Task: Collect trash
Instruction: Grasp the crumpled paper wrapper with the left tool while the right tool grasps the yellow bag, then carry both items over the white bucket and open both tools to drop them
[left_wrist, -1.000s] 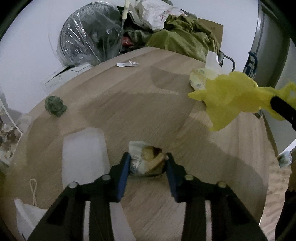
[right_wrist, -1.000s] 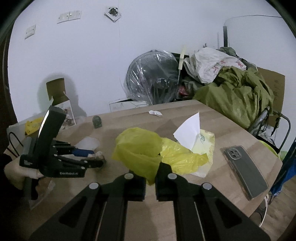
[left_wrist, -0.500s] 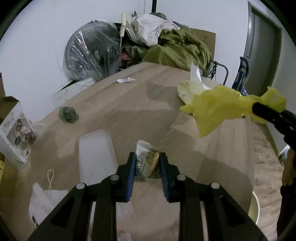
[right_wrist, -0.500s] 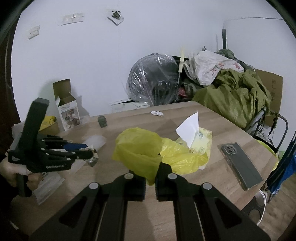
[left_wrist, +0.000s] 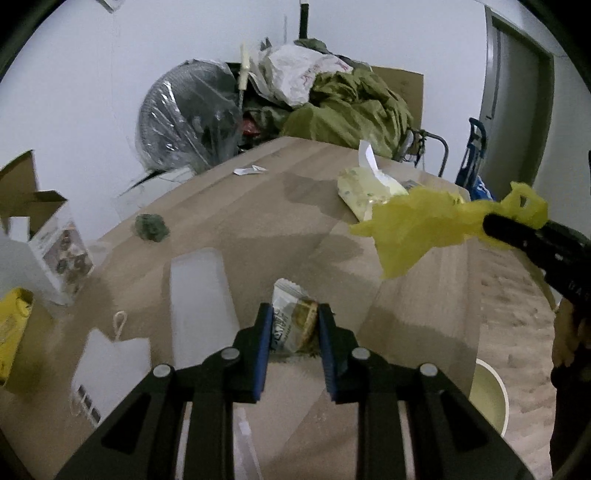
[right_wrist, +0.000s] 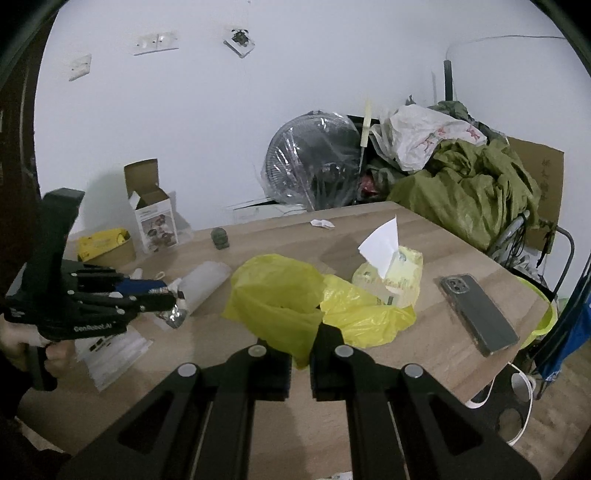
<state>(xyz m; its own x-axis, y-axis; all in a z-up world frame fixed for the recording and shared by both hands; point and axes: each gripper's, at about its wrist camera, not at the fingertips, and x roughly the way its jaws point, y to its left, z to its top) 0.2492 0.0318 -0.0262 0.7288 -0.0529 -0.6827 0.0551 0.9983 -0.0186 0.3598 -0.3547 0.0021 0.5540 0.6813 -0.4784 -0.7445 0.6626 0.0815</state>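
My left gripper is shut on a crumpled snack wrapper and holds it above the wooden table. It shows at the left in the right wrist view. My right gripper is shut on a yellow plastic bag, held open above the table; the bag hangs at the right in the left wrist view. A small white paper scrap lies at the table's far side.
On the table are a tissue pack, a phone, a translucent cup lying on its side, a small green figure, an open box and white packets. A wrapped fan and green cloth stand behind. A bucket sits on the floor.
My left gripper closed on the wrapper and lifted it off the table, rising and tilting back. The right gripper holds the yellow bag almost still.
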